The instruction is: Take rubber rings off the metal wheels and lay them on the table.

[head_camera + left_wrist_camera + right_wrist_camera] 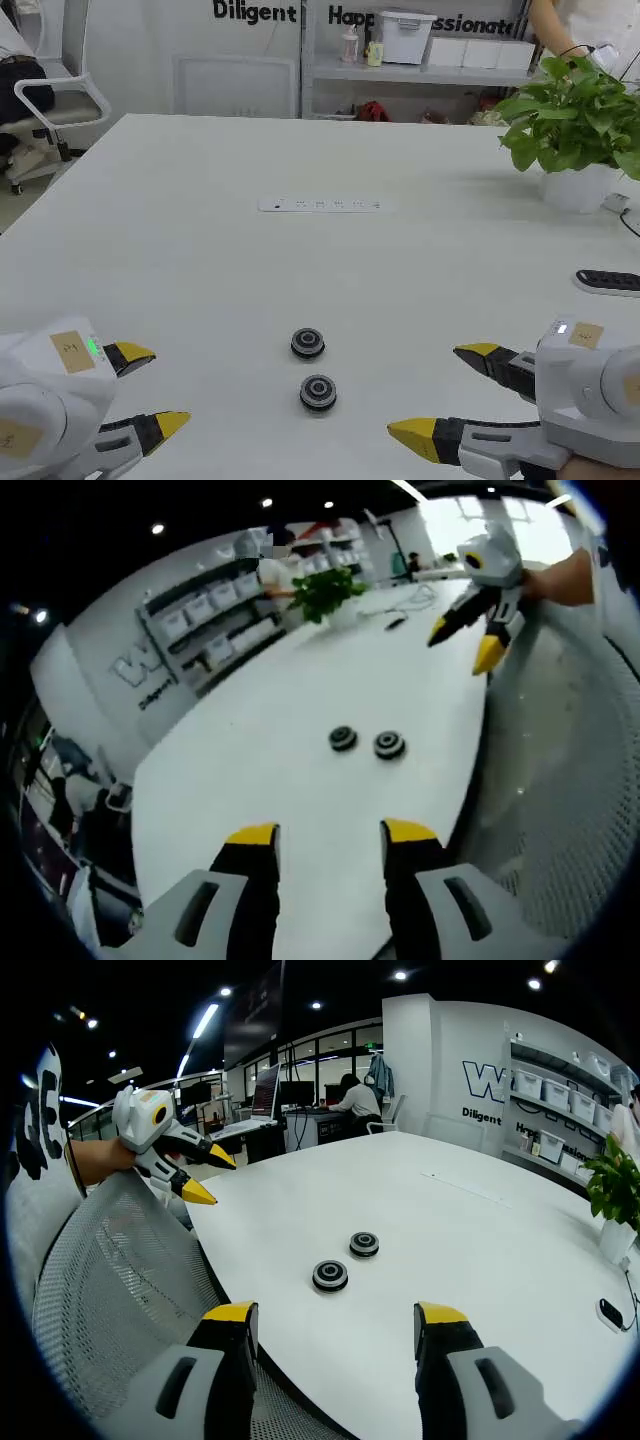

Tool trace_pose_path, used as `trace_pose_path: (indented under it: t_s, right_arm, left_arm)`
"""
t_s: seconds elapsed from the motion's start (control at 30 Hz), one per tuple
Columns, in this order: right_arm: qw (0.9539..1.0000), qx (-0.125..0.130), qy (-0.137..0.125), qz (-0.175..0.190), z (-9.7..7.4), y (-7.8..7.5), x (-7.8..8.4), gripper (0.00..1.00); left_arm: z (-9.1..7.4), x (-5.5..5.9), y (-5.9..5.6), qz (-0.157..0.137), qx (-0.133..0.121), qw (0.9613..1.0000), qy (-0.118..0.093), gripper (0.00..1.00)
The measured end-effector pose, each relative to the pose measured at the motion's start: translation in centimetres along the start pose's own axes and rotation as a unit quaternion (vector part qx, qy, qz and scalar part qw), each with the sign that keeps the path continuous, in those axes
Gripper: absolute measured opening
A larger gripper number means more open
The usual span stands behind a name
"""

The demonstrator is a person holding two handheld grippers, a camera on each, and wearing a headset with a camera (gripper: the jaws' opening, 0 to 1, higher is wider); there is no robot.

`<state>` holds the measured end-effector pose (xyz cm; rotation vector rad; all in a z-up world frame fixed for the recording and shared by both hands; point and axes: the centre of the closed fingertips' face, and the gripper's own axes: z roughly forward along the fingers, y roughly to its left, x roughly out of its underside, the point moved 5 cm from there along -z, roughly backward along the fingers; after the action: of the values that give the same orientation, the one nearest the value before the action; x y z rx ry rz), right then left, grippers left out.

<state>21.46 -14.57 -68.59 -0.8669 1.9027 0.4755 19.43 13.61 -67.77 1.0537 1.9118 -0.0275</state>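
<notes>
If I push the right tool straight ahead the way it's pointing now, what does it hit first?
Most likely the nearer metal wheel, which sits almost centred between the right tool's open jaws; the second wheel lies just beyond. Height above the table is unclear, so it might pass over.

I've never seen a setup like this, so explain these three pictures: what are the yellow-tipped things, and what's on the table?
A person holds a two-jaw clamp in each hand: the left gripper and the right gripper. One picture comes from a camera on the person's head, looking down at the white table. The two round pictures come from cameras riding on the grippers, looking along their yellow-tipped jaws. On the table, between the grippers, lie the nearer wheel and the farther wheel, small, metal, with dark rims. Both grippers are open, holding nothing.
</notes>
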Motion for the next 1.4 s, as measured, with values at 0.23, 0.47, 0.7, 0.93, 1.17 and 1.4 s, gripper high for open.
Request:
trace_pose_path:
  t_s: [0.23,0.47,0.7,0.93,1.17,1.4]
  right_arm:
    - [0.9999,-0.009,0.006,0.004,0.04,0.21,0.16,0.7]
    - [0.9998,-0.016,0.007,0.004,0.09,0.38,0.21,0.68]
    - [0.9998,-0.02,0.008,0.003,0.13,0.44,0.24,0.68]
    - [0.9998,-0.019,0.007,0.0,0.09,0.33,0.19,0.68]
    - [0.9998,-0.017,0.005,-0.002,0.07,0.28,0.15,0.68]
    - [0.9998,-0.016,0.006,-0.004,0.05,0.27,0.17,0.68]
  left_arm:
    - [-0.13,-0.01,0.07,-0.001,-0.005,1.0,0.001,0.39]
    - [-0.14,0.0,0.0,-0.002,-0.005,1.0,0.004,0.39]
    - [-0.06,0.11,-0.02,-0.003,-0.003,1.0,0.008,0.39]
    - [0.04,0.19,-0.14,-0.004,0.003,0.9999,0.011,0.39]
    - [0.17,0.43,-0.08,-0.004,0.007,0.9999,0.012,0.39]
    - [0.22,0.55,-0.13,-0.003,0.012,0.9998,0.012,0.39]
